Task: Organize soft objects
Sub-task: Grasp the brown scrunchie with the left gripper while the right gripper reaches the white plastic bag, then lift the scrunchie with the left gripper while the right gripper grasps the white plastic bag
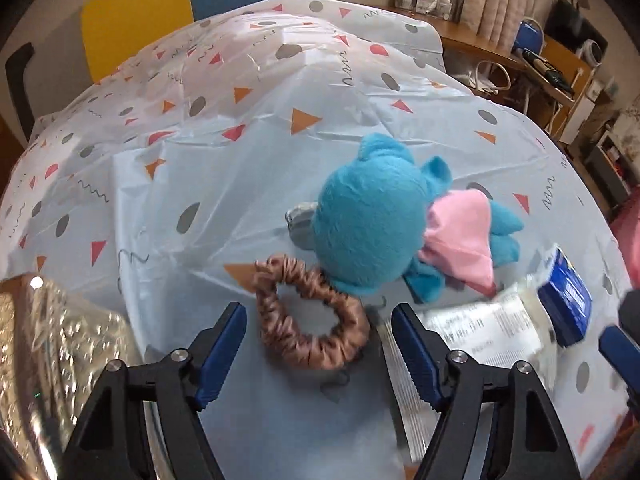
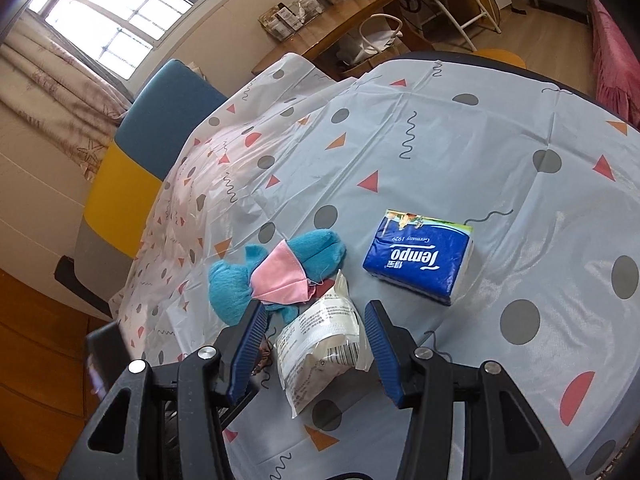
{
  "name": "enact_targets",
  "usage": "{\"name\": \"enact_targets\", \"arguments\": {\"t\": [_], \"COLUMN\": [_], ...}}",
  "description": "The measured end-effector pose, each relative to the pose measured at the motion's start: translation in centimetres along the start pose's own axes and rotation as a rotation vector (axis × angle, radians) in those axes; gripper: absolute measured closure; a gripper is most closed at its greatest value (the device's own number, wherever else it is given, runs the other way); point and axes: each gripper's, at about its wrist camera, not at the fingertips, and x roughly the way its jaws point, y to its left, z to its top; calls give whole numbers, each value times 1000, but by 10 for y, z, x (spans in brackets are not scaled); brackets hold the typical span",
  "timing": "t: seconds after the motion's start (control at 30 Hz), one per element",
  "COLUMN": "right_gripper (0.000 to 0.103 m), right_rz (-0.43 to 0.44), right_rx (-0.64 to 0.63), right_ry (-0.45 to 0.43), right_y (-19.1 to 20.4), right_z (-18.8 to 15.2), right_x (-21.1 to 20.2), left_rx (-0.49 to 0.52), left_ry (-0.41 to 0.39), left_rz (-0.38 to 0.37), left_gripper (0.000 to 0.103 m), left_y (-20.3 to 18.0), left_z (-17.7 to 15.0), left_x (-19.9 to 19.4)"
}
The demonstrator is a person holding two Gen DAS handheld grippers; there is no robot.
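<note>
A brown satin scrunchie (image 1: 310,314) lies on the patterned tablecloth (image 1: 200,168), between the tips of my open left gripper (image 1: 318,322). Just beyond it lies a blue plush toy (image 1: 376,228) in a pink cloth (image 1: 464,236); it also shows in the right wrist view (image 2: 240,284). My right gripper (image 2: 316,336) is open around a white plastic packet (image 2: 320,340) lying on the cloth, which also shows in the left wrist view (image 1: 488,328). A blue Tempo tissue pack (image 2: 420,256) lies to the right, and shows in the left wrist view (image 1: 568,296).
A shiny crinkled silver container (image 1: 48,360) sits at the near left. A blue and yellow chair back (image 2: 140,152) stands behind the table. A wooden desk (image 2: 340,20) with clutter lies beyond the far edge.
</note>
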Motion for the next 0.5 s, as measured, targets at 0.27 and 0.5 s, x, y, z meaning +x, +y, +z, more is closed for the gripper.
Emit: {"name": "enact_targets", "arguments": {"t": [0.27, 0.5], "right_gripper": [51, 51], "right_rz": [5, 6], "right_rx": [1, 42], "right_ry": [4, -4], "right_y": [-1, -11], "right_z": [1, 3], "right_x": [3, 2], "left_rx": [-1, 67], "left_ry": [6, 7], "left_rz": [-79, -168], "left_gripper": [90, 91], "left_y": [9, -2], "left_z": [-10, -58], "left_x": [8, -24]}}
